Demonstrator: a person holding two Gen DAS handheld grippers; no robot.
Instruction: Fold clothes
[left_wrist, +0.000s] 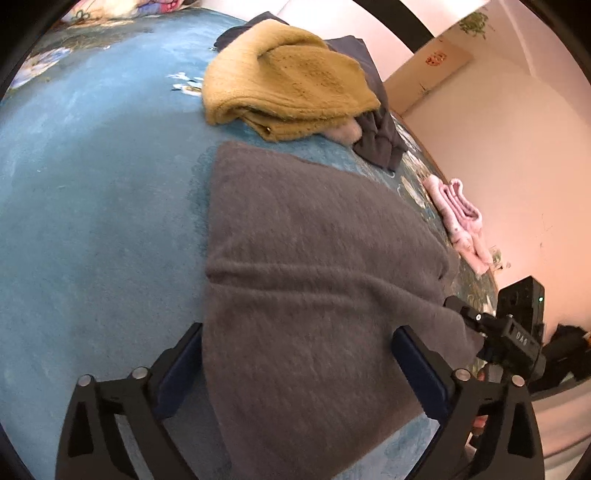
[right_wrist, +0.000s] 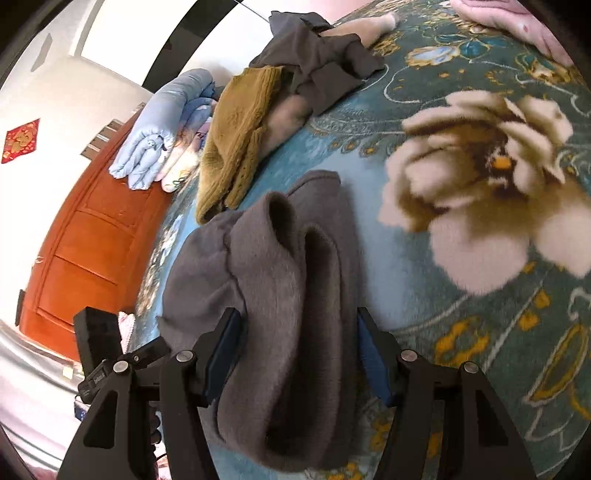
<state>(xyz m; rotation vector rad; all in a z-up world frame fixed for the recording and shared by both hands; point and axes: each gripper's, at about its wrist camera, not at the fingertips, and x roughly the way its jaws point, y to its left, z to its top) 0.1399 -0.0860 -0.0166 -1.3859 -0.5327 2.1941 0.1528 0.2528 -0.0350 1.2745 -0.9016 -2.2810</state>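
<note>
A grey fleece garment (left_wrist: 306, 280) lies flat on the blue floral blanket (left_wrist: 92, 221). My left gripper (left_wrist: 299, 354) is open, its fingers straddling the garment's near end just above it. In the right wrist view the same grey garment (right_wrist: 288, 295) is bunched into folds, and my right gripper (right_wrist: 297, 347) is open with its jaws on either side of the bunched edge. The right gripper's body (left_wrist: 517, 332) shows at the garment's right edge in the left wrist view.
A mustard-yellow sweater (left_wrist: 291, 81) lies on a dark grey garment (left_wrist: 380, 140) beyond the grey one. Pink clothing (left_wrist: 458, 214) sits at the bed's right edge. A light blue quilt (right_wrist: 166, 125) is rolled near an orange wooden door (right_wrist: 85, 251).
</note>
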